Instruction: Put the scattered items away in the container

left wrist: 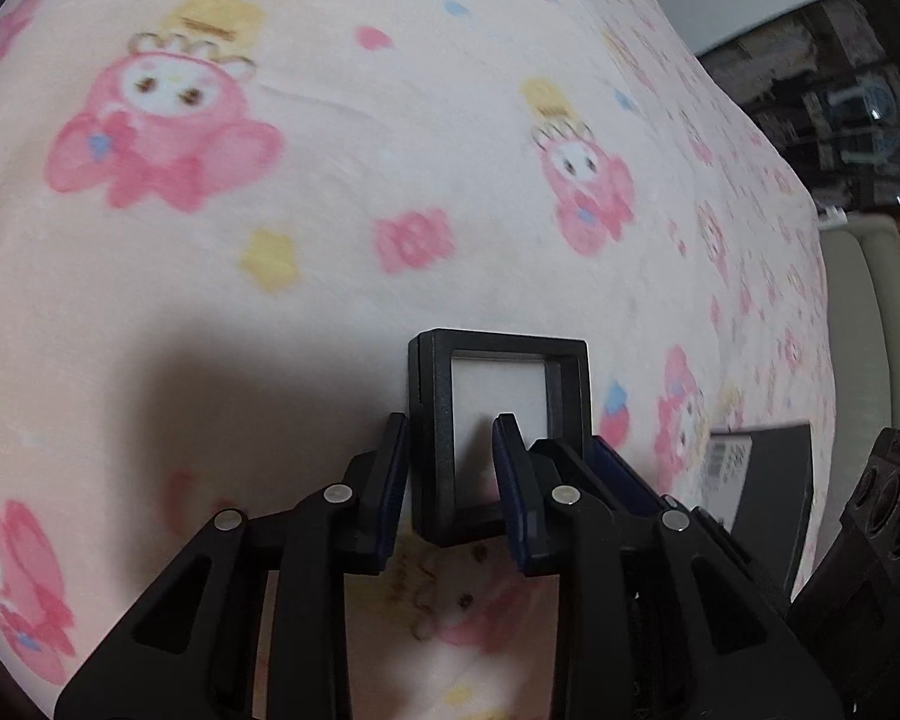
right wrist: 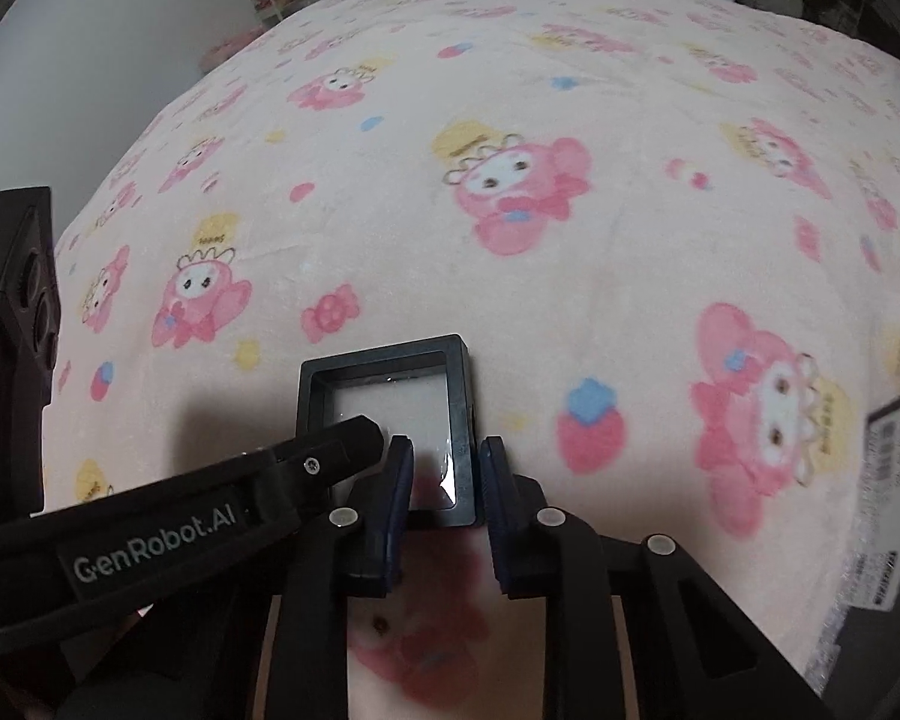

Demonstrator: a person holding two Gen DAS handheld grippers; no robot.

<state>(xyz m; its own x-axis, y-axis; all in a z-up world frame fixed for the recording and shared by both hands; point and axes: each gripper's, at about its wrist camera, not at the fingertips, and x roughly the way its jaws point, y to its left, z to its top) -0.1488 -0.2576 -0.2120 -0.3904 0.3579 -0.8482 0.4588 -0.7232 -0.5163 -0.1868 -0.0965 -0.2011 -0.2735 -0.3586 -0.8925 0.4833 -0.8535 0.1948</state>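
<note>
A small black square display frame (left wrist: 498,432) with a clear window is held above the pink cartoon-print blanket (left wrist: 330,210), left tongs (left wrist: 450,468) pinching its left rim, right tongs (right wrist: 444,480) pinching its right rim.

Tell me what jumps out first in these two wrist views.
A small black square frame case with a clear window, held above the pink cartoon-print blanket, sits dead centre in both views. Both grippers pinch it at once: the left gripper straddles its left edge, the right gripper its right edge. A dark box with a barcode label lies at the blanket's right edge.
</note>
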